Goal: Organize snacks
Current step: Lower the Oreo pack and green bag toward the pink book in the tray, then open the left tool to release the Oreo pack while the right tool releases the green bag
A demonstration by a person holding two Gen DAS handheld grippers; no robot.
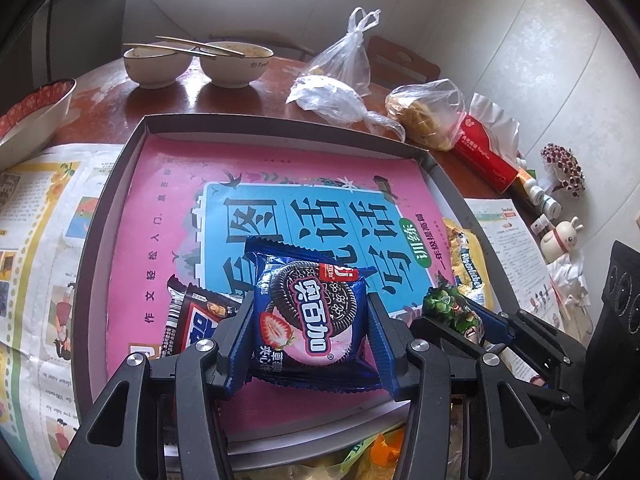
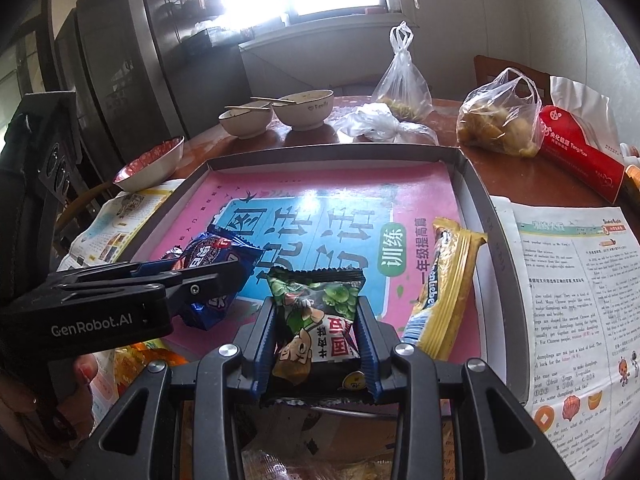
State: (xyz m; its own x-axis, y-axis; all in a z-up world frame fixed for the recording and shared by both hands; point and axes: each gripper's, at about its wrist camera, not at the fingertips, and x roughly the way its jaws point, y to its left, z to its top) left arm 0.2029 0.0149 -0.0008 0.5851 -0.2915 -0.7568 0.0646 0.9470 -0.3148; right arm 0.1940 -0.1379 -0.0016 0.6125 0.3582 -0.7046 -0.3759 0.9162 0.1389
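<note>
While left tongs (image 1: 310, 320) clamp cookie pack (image 1: 310, 312), right tongs (image 2: 316, 336) clamp half-hidden green packet (image 2: 316, 316).

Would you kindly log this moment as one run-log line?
left gripper: shut on blue cookie packet | right gripper: shut on green snack packet | both over tray | yellow packet in tray

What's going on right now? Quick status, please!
Left hand-held gripper clamps blue cookie pack. Right hand-held gripper clamps green snack pack. Both over box tray. Nothing blocking.
</note>
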